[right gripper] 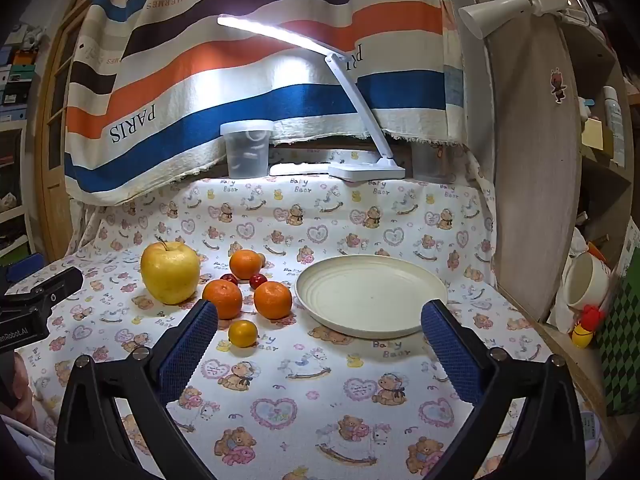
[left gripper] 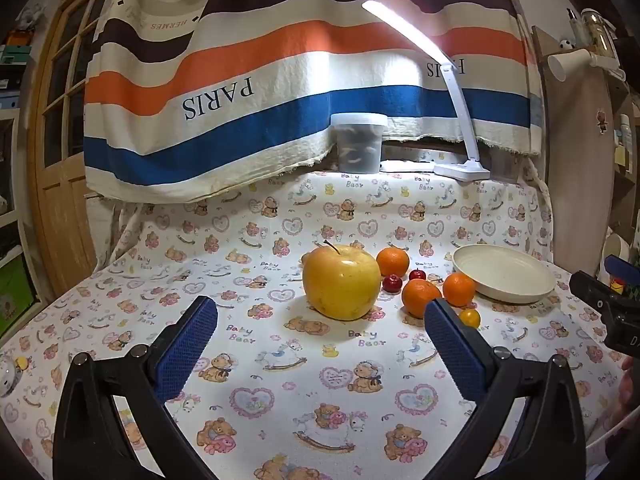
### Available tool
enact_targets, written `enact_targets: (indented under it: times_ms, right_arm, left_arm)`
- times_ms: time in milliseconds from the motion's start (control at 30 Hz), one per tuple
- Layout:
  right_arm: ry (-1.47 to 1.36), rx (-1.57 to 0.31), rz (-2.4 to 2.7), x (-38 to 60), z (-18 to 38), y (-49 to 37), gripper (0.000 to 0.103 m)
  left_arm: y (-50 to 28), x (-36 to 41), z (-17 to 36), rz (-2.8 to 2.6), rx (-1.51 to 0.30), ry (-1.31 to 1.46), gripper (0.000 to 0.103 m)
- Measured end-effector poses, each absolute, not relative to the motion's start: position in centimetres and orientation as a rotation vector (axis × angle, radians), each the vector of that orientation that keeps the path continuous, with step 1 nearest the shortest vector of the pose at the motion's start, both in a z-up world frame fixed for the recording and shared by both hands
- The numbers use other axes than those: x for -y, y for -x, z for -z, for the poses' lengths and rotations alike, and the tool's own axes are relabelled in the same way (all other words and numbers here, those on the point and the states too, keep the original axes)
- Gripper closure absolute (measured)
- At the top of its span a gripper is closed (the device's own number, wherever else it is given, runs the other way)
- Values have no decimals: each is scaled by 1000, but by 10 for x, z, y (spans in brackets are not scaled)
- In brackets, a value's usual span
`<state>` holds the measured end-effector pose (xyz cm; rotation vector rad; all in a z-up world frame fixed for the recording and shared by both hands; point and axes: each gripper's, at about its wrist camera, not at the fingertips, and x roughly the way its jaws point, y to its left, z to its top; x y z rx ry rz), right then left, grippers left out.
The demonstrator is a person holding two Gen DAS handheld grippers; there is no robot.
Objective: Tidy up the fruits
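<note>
Fingers (left gripper: 184, 352) wide; mug (right gripper: 588, 280) R-view only

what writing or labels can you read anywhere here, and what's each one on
"PARIS", upside down, on the striped cloth hung behind the table.
"HERMES", upside down, repeated along that cloth's upper bands.
"Baby Bear", repeated on the printed tablecloth.
"enRobot.AI", cut off at the frame edge, on the left gripper's black body as seen in the right wrist view.
Labels on the shelf bottles at the right are too small to read.
</note>
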<state>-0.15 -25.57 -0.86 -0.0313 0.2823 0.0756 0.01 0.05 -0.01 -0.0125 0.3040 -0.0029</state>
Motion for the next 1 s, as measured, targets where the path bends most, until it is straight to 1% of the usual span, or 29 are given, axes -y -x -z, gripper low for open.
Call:
enact_targets:
  times_ms: [667, 1000]
  right_arm:
    - [35, -278, -75, 256, 9, 2, 1]
    - [35, -278, -75, 256, 9, 2, 1]
  left_arm:
    - [2, -10, -2, -19, -300, 9, 0]
    - [1, -2, 1, -19, -304, -1, 0]
